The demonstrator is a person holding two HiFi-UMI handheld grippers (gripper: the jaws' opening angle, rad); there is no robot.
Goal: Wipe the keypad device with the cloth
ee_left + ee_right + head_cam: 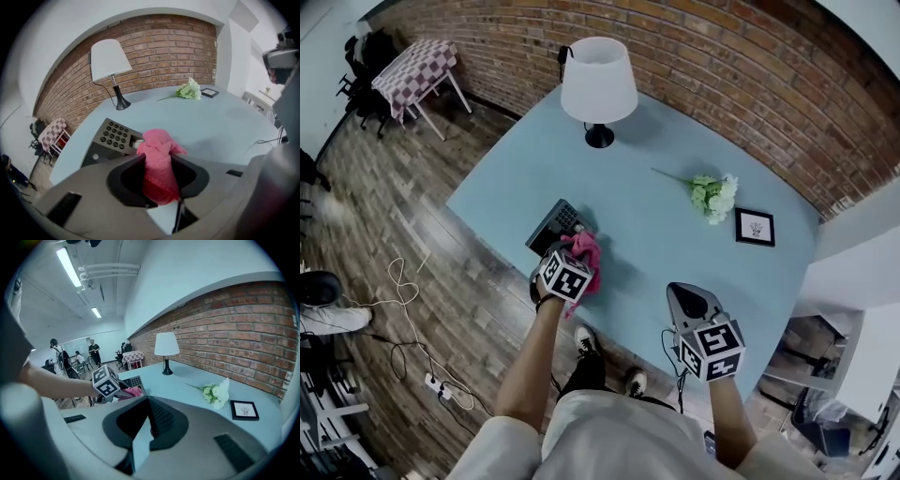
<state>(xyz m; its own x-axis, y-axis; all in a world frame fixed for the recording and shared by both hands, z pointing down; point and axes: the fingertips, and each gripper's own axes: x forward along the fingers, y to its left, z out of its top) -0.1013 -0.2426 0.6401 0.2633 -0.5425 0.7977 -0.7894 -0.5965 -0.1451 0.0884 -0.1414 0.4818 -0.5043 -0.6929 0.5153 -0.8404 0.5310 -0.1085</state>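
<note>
The left gripper [158, 177] has its jaws closed on a pink fluffy cloth [159, 161], pinching it about midway so that a bunched tip sticks out in front of the jaws. In the head view the left gripper [578, 251] is held low over the left edge of the pale blue bench [675, 225]. There the cloth [589, 255] sits at the near right corner of the dark grey keypad device [551, 225]. The left gripper view shows the keypad device [110, 138] lying flat on the bench with its rows of round buttons facing up. The cloth tip is just beside its button end, and whether the two touch cannot be told.

The right gripper [149, 420] has its jaws pressed together with nothing between them. In the head view the right gripper [687, 295] is over the near edge of the bench, well apart from the keypad device and the cloth.

Farther back on the bench stand a white-shaded lamp [598, 80] on a black base, a spray of white flowers [714, 195] and, just beside it, a small black-framed picture [755, 227].
</note>
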